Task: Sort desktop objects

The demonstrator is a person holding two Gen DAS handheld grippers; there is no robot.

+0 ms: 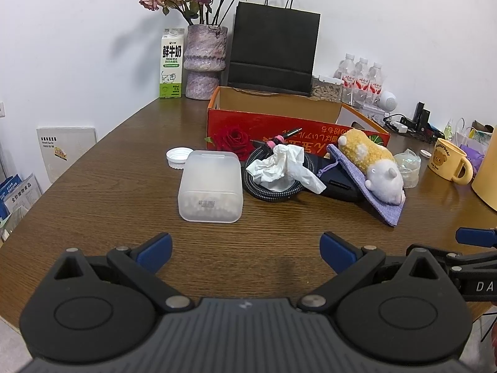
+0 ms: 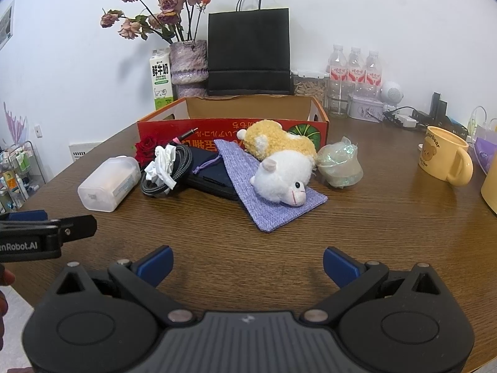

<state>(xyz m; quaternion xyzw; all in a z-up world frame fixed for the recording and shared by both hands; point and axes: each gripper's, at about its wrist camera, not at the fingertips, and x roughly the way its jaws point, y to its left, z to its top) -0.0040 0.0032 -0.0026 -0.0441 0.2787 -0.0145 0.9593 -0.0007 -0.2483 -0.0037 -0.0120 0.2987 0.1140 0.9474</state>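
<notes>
Left wrist view: red cardboard box (image 1: 295,130) stands open on the counter (image 1: 124,186); its contents are hidden. Frosted plastic case (image 1: 210,186) lies before it, holding small white pieces. Left gripper (image 1: 245,251) fingers fully spread, holding nothing.

Right wrist view: plush toy (image 2: 279,161) lies on a purple pouch (image 2: 273,199). Right gripper (image 2: 247,265) fingers wide apart, empty

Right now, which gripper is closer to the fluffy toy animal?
Right. The right gripper faces the plush toy almost straight ahead, open. The left gripper sits further left, facing the frosted plastic box, with the toy off to its right.
</notes>
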